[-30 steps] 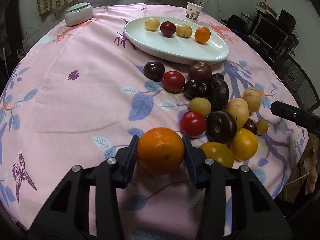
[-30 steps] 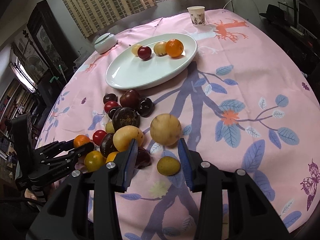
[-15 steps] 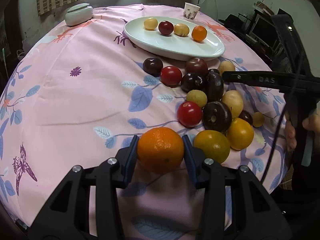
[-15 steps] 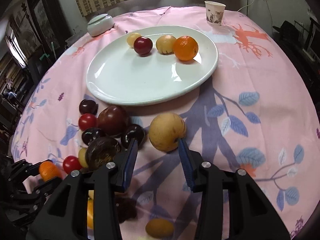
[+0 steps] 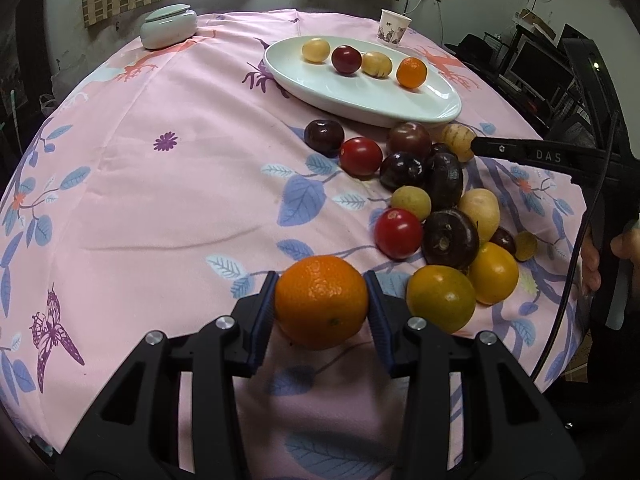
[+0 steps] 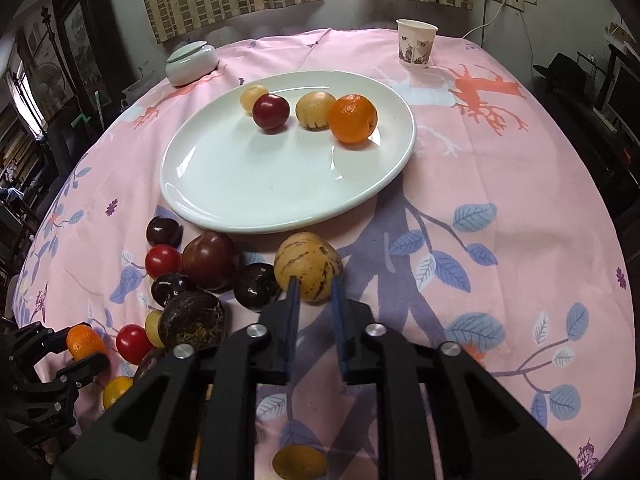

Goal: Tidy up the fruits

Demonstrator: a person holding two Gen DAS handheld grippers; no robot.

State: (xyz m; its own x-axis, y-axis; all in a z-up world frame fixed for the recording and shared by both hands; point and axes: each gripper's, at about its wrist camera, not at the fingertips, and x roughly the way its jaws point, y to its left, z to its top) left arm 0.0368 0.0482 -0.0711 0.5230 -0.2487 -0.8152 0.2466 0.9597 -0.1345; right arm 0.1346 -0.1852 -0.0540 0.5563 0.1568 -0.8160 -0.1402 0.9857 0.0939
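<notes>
— What's the biggest thing here?
— The table under a pink cloth (image 6: 500, 208). On it sits a white oval plate (image 6: 248, 184) with four fruits lined up along its far side, the orange (image 6: 353, 118) at the right end.
— And the rest of the fruit?
— A loose pile (image 5: 436, 200) lies on the cloth just in front of the plate.
— The tongs?
— The left gripper (image 5: 321, 308) is clamped on an orange fruit (image 5: 321, 307) at the near edge of the pile. The right gripper (image 6: 314, 286) has just been closing, its fingers now pinching the near side of a striped yellow fruit (image 6: 308, 262) just beside the plate rim.
</notes>
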